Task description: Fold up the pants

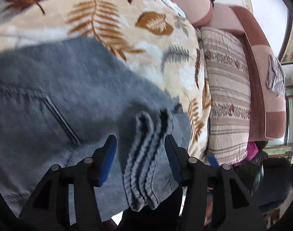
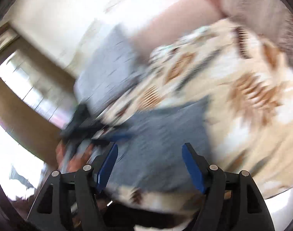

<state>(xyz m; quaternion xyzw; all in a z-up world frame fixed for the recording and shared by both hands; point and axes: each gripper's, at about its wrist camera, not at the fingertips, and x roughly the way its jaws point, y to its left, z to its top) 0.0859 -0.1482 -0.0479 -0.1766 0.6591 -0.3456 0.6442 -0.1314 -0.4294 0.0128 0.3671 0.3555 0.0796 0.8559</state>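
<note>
Pants (image 1: pixel 55 88) grey, on leaf-print blanket (image 1: pixel 127 19); left gripper (image 1: pixel 140 144) wide over ribbed waistband (image 1: pixel 144 165), right gripper (image 2: pixel 149 152) wide, view blurred

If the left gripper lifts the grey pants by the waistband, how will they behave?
Probably floppy: the grey pants lie limp on the leaf-print blanket. The ribbed waistband looks bunched, so it may stretch. Likely not slippery, since the cloth looks soft.

Grey pants (image 1: pixel 50 88); cream leaf-print blanket (image 1: pixel 127 19).
</note>
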